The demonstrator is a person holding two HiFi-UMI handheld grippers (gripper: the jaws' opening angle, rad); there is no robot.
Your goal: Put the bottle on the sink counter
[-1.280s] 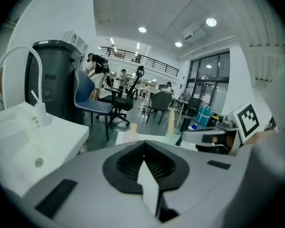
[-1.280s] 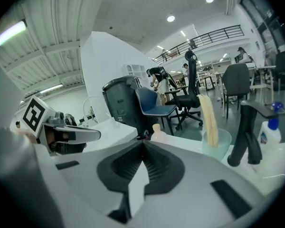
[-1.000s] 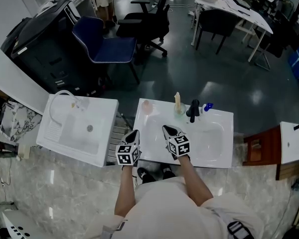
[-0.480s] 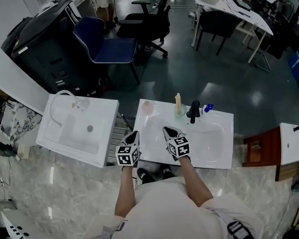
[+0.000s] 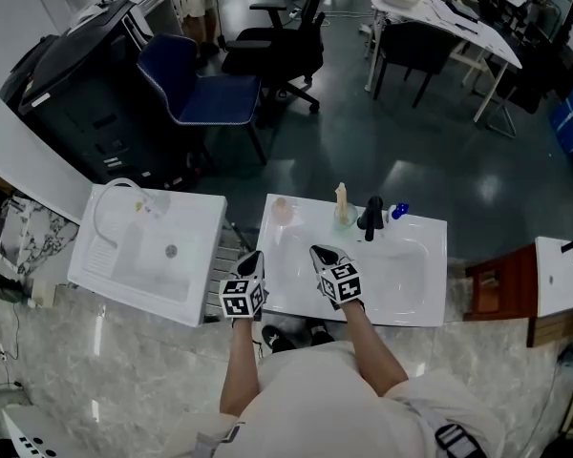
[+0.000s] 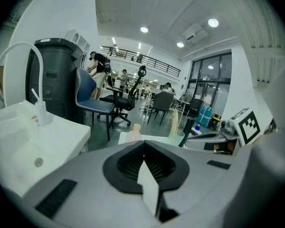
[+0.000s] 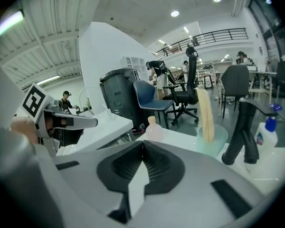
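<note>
A small pinkish bottle (image 5: 282, 206) stands upright at the far left corner of the white sink counter (image 5: 296, 284). It also shows in the right gripper view as the bottle (image 7: 152, 127) and in the left gripper view as the bottle (image 6: 136, 128). My left gripper (image 5: 256, 257) hovers shut at the counter's near left edge, nothing in it. My right gripper (image 5: 320, 251) is shut and empty over the near part of the basin, short of the bottle. Both sets of jaws meet in a closed line, in the left gripper (image 6: 143, 146) and the right gripper (image 7: 142, 144).
On the counter's back edge stand a cup with a brush (image 5: 342, 206), a black faucet (image 5: 371, 215) and a blue-capped white bottle (image 5: 396, 210). A second white sink (image 5: 143, 251) sits to the left. A blue chair (image 5: 205, 89) and a brown cabinet (image 5: 501, 284) are nearby.
</note>
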